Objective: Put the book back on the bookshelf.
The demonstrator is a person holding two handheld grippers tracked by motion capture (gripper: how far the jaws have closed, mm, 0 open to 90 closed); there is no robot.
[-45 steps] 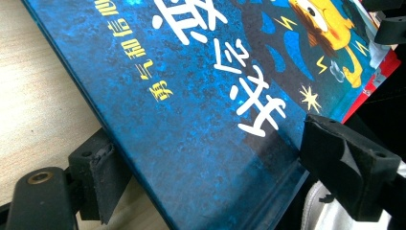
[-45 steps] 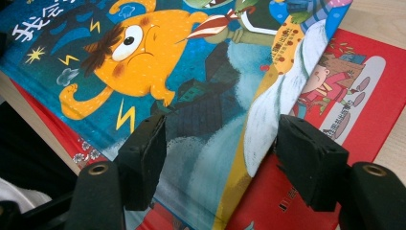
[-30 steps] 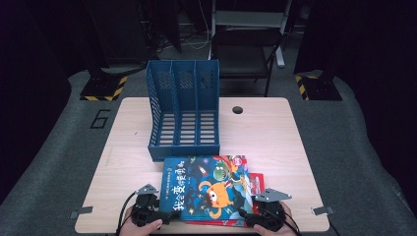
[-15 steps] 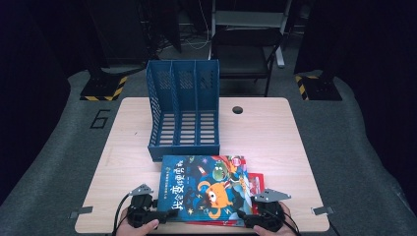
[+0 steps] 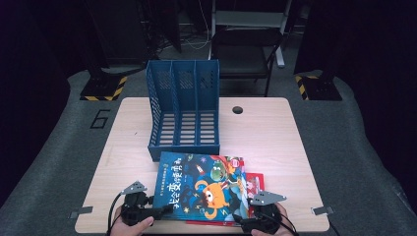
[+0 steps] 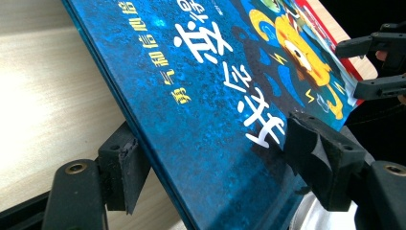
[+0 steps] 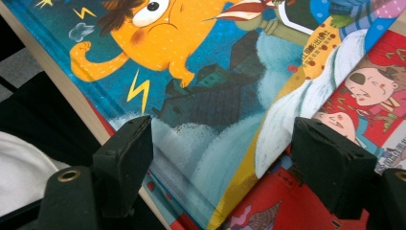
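Observation:
A blue picture book (image 5: pixel 204 184) lies on top of a red book (image 5: pixel 254 184) at the table's front edge. My left gripper (image 5: pixel 164 210) is at the blue book's near left corner. In the left gripper view the blue book (image 6: pixel 191 72) runs between the jaws of my left gripper (image 6: pixel 218 148), one below its edge and one above the cover. These jaws have just been closing and I see no firm press. My right gripper (image 5: pixel 237 219) hovers over the near right corner. Its jaws (image 7: pixel 227 143) have just been opening, spread above the blue book (image 7: pixel 201 72) and red book (image 7: pixel 287 206), gripping nothing.
A blue three-slot file holder (image 5: pixel 183 110) stands upright at the table's middle back, just behind the books. The wooden table (image 5: pixel 275 132) has a cable hole (image 5: pixel 238 109) near its far edge. A dark chair (image 5: pixel 246 49) stands beyond the table.
My left hand has shifted slightly at the blue book's near left corner. The right hand, the books and the file holder stay where they were.

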